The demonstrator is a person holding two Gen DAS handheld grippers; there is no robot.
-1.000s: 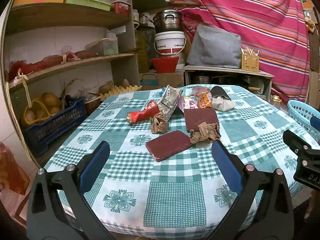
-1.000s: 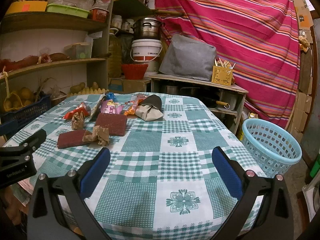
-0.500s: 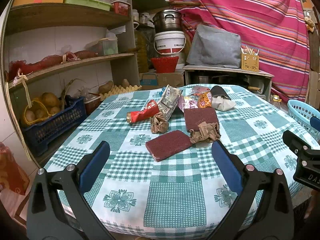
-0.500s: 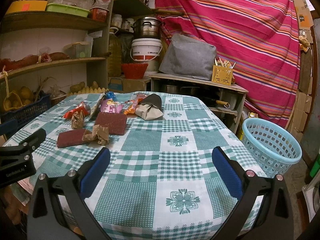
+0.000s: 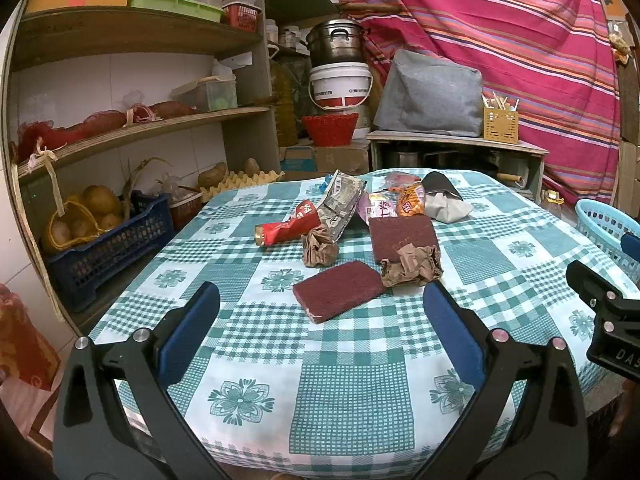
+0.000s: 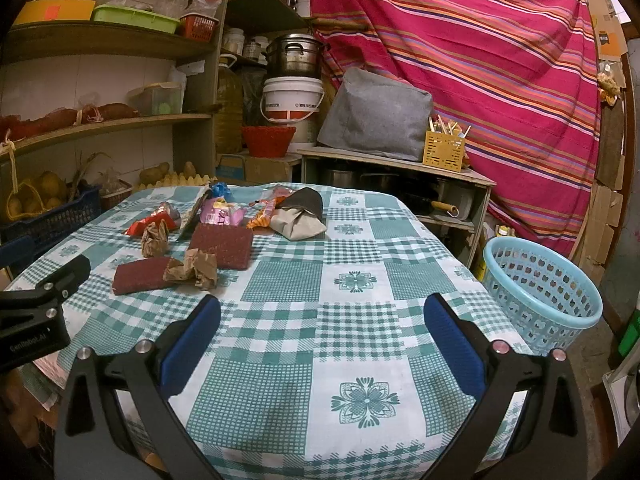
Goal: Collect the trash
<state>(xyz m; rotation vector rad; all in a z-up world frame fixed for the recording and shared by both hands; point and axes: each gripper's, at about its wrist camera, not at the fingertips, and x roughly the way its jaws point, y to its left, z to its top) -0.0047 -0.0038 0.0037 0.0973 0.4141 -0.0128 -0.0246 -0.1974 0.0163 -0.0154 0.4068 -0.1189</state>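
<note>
Round table under a green-and-white checked cloth (image 5: 352, 392), filling most of both views. Beside its right edge, down on the floor, a pale blue perforated plastic basket (image 6: 540, 292), seemingly empty and the likely bin for the rubbish.

Near the table's middle and far side, a loose heap of trash, nothing lifted yet: two flat maroon rectangular scouring pads, the near one (image 5: 340, 290) lying closest to the left gripper, the far one (image 5: 402, 236) just behind; a crumpled brown paper wad (image 5: 412, 266) touching both pads; a smaller brown paper ball (image 5: 318, 246); a grey-and-black folded paper packet (image 5: 444, 200); a red foil snack wrapper (image 5: 286, 230); orange and pink sweet wrappers (image 5: 410, 202) at the back.

Left gripper (image 5: 320, 336) spread wide, blue pads holding nothing, poised over the near edge and aimed at the near pad. Right gripper (image 6: 320, 336) equally wide and empty, over bare cloth, well apart from the heap.

Judged: opening step, approach before the first pick. Next: advance and lower the left gripper, straddle the near pad or the paper wad, close, then carry across to the basket. Flat pad likely awkward to pinch; the crumpled wad easier.
</note>
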